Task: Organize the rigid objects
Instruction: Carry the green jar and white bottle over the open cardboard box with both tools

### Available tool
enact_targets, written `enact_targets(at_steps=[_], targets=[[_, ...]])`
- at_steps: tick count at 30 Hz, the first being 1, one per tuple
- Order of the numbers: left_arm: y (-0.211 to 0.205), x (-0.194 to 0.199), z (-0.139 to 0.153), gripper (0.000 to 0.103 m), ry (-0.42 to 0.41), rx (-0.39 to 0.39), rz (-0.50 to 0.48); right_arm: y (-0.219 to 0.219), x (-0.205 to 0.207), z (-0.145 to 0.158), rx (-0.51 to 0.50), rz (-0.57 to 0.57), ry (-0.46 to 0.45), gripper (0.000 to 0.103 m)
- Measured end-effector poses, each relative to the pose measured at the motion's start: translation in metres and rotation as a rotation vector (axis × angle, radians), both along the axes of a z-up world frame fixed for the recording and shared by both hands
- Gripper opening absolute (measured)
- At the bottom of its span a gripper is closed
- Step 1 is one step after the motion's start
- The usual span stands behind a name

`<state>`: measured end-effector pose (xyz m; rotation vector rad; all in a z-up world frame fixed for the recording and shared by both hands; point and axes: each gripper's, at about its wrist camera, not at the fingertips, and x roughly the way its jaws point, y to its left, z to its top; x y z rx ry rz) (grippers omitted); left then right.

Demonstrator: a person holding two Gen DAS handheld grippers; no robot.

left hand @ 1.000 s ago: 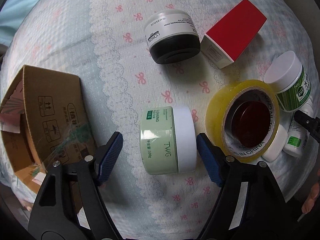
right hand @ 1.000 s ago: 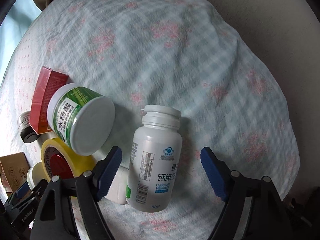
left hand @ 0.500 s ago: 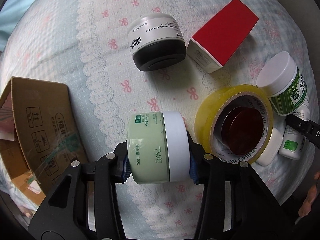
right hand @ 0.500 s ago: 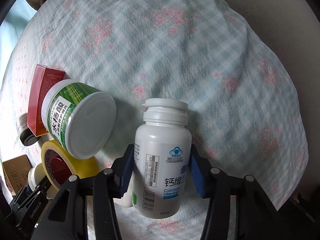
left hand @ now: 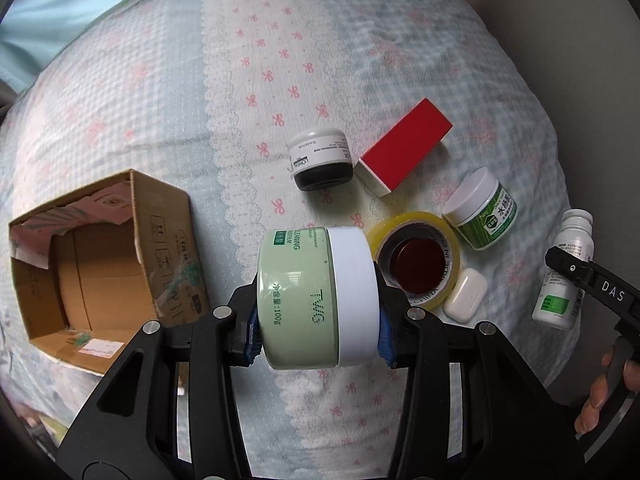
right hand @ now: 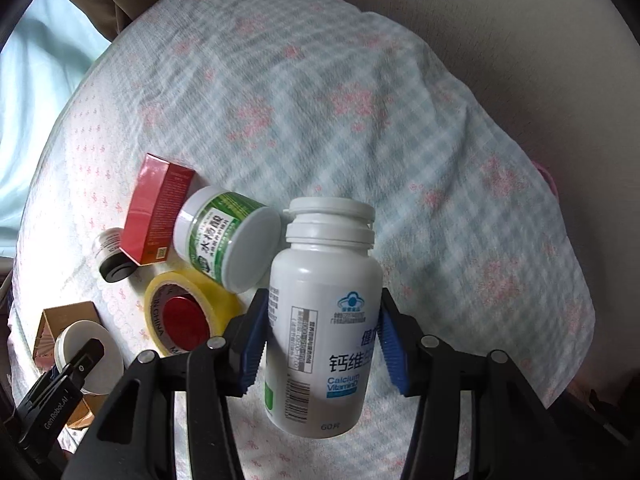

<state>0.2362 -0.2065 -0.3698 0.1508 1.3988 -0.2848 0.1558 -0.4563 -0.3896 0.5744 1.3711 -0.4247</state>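
The left claw [left hand: 318, 320] is clamped on the green cream jar [left hand: 316, 300], holding it sideways above the bed [left hand: 280, 40], near the open cardboard box [left hand: 100, 256]. The right claw [right hand: 324, 344] is clamped on the white calcium bottle [right hand: 324, 320], also lifted off the bed.

The jar is round and smooth. It could slip and roll away if the squeeze loosens. The bottle is gripped low on its body, so its top could tip over.

The blue pads are mostly hidden behind the jar. The box's far inside corner cannot be seen.
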Motion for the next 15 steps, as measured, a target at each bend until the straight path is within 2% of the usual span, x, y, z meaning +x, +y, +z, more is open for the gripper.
enact_targets(at_steps=[7, 11, 15], targets=[[0.039, -0.020, 0.098, 0.040, -0.109, -0.095, 0.007, 0.034, -0.003, 0.082, -0.066, 0.089, -0.078, 0.047], [0.085, -0.020, 0.141, 0.040, -0.171, -0.132, 0.025, 0.070, -0.003, 0.127, -0.103, 0.161, -0.135, 0.047], [0.143, -0.022, 0.170, 0.040, -0.217, -0.143, 0.035, 0.119, 0.003, 0.167, -0.106, 0.231, -0.192, 0.047]])
